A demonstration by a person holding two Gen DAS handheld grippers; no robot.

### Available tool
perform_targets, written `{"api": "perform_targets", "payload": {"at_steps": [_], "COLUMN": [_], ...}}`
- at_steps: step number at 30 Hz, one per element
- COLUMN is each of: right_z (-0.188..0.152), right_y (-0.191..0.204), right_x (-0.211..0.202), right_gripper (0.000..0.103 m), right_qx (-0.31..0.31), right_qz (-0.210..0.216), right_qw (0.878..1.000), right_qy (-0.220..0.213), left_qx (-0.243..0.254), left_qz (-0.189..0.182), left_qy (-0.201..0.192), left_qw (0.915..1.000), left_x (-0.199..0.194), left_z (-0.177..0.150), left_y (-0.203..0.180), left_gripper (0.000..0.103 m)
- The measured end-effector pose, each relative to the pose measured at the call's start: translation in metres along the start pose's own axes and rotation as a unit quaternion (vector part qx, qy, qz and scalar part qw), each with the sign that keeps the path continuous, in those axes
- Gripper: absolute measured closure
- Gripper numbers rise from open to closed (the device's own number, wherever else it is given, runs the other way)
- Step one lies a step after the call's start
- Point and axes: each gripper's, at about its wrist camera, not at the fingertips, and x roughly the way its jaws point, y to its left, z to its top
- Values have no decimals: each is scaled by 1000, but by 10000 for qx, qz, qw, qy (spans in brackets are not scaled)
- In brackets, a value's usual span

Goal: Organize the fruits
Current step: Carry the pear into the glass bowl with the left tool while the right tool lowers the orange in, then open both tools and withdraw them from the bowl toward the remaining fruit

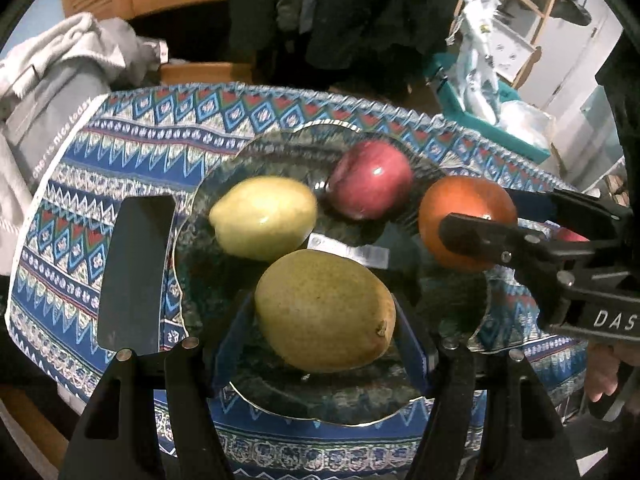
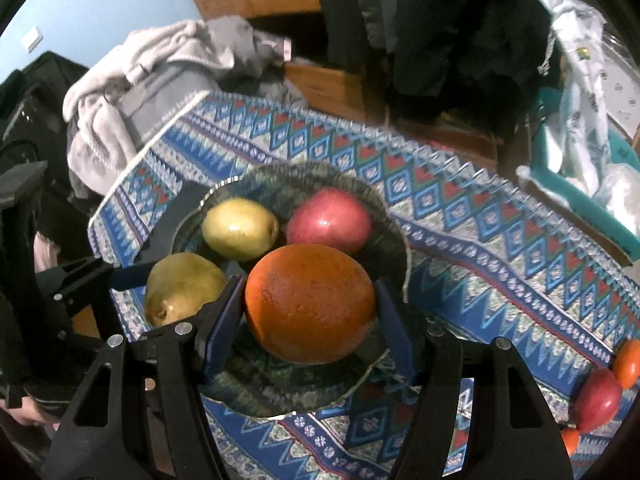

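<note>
A dark glass plate [image 1: 280, 144] [image 2: 304, 176] sits on a blue patterned cloth. On it lie a yellow pear [image 1: 264, 216] [image 2: 240, 228] and a red apple [image 1: 374, 184] [image 2: 330, 220]. My left gripper [image 1: 324, 316] is shut on a green-yellow pear [image 1: 324, 312] [image 2: 182, 286] over the plate's near side. My right gripper [image 2: 310, 304] is shut on an orange [image 2: 310, 304] [image 1: 466, 222] over the plate's right side; its fingers [image 1: 480, 236] show in the left wrist view.
Another red apple [image 2: 598, 398] and oranges [image 2: 628, 362] lie on the cloth [image 2: 480, 248] at the right. A black flat object [image 1: 138, 272] lies left of the plate. Grey clothes [image 1: 60, 80] are piled at the far left; a teal bin [image 1: 496, 132] stands at the far right.
</note>
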Motion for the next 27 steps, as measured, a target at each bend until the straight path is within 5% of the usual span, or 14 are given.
{"api": "perform_targets", "payload": {"at_steps": [13,27], "right_z": [-12,-21], "right_y": [-5,-4], "right_x": [38,45], "right_gripper": [37,37], "right_qx": [50,-24], "right_qz": [-41,-4], "right_qw": [9992,9987], "right_qy": [401,500], "left_qx": [-17,102], "left_qz": [163,305], "left_qy": [401,408], "left_qw": [9991,9986], "left_x": [30,29], "left_z": [-10,-9], "left_y": [7,0], "left_gripper": [33,33]}}
